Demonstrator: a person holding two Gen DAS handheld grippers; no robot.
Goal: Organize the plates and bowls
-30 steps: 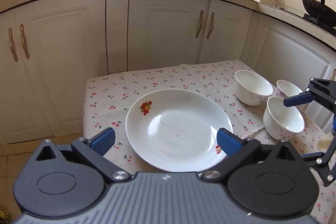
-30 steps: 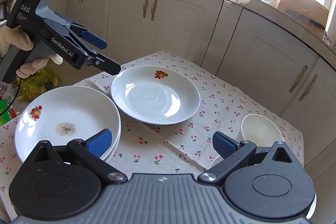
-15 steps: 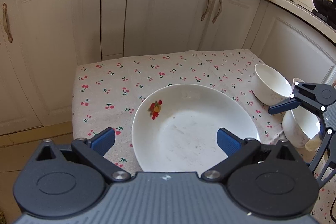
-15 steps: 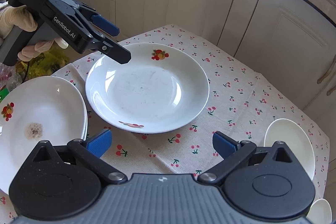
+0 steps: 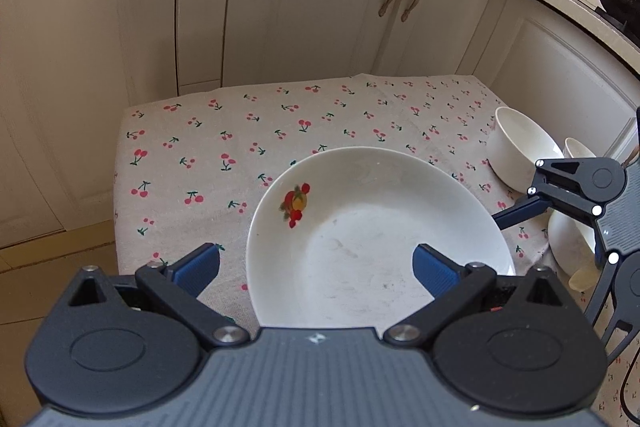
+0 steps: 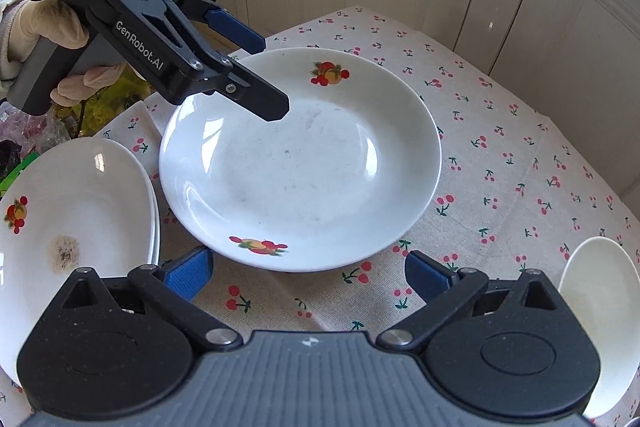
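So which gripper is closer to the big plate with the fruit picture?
Left. The left gripper hangs open over the plate rim; the right gripper sits open just short of its near edge.

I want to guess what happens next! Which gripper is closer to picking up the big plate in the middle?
Probably the left hand-held gripper: it is open with its fingers over the plate's rim. The right hand-held gripper, also open, sits short of the near edge.

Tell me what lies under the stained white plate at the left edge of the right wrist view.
Under the stained white plate, more white plate rims show, so it tops a stack. How many plates, and the cloth beneath, are covered.
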